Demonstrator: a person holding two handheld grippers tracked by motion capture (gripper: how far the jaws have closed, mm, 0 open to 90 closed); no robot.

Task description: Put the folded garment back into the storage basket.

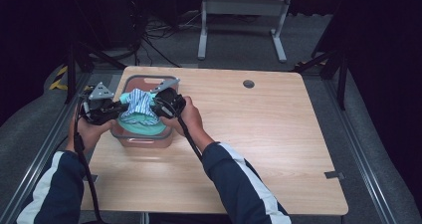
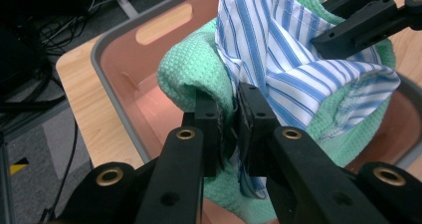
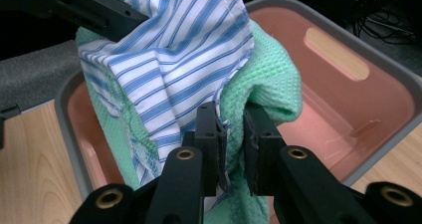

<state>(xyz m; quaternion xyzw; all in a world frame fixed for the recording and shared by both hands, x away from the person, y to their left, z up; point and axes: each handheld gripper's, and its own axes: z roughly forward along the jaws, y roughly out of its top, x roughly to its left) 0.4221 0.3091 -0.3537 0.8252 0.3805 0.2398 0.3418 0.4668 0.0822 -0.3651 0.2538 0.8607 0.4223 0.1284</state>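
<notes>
The fingers (image 2: 256,119) of the left gripper (image 2: 231,127) are clamped on a bunched fold of striped cloth (image 2: 288,50) and green towel (image 2: 186,77). The right gripper (image 3: 234,139) pinches the same bundle from the opposite side, its fingers (image 3: 206,134) closed on both layers. The blue-and-white cloth lies over the towel, and the bundle hangs over a pink bin (image 1: 144,140) with a grey rim, its lower folds inside. The bin stands near the counter's (image 1: 259,134) far left corner. A hand (image 1: 191,117) holds the right gripper beside the bin.
</notes>
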